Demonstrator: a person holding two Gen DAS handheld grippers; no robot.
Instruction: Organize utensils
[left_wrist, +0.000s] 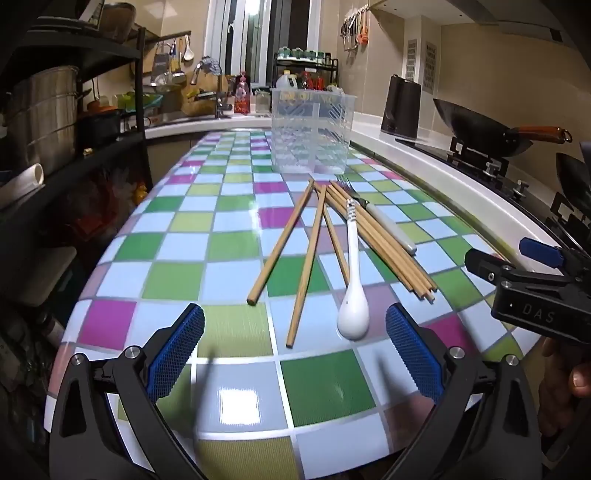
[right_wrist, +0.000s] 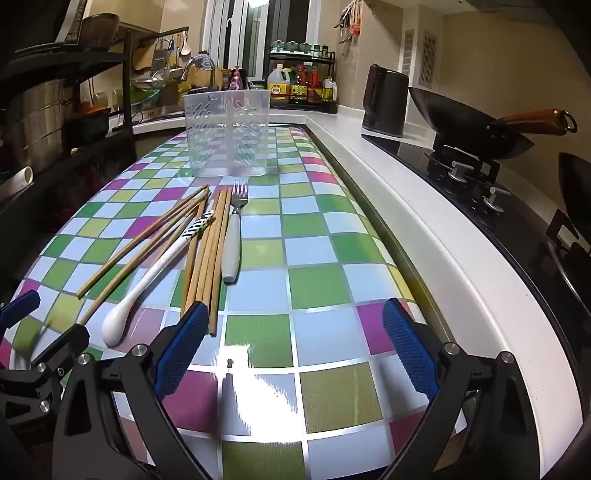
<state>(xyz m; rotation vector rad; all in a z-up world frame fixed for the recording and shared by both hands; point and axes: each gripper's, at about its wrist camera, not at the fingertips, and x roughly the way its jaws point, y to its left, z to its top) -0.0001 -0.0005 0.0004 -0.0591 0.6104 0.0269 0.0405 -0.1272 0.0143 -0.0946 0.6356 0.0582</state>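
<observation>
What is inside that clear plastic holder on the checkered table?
The clear holder looks empty: only a divider wall shows through its patterned sides. Chopsticks, spoon and fork all lie outside it on the table.

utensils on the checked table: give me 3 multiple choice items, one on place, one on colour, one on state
1. Where does the fork lie?
A. inside the clear holder
B. on the table beside the chopsticks
C. on the stove

2. What colour is the spoon?
A. white
B. red
C. black

3. What state is the clear holder in?
A. tipped on its side
B. full of chopsticks
C. upright and empty

Answers: 1 B, the fork rests flat on the checked table right beside the chopsticks. 2 A, its bowl and handle are white, with dark stripes near the handle's end. 3 C, it stands upright and nothing shows through its clear walls.
</observation>
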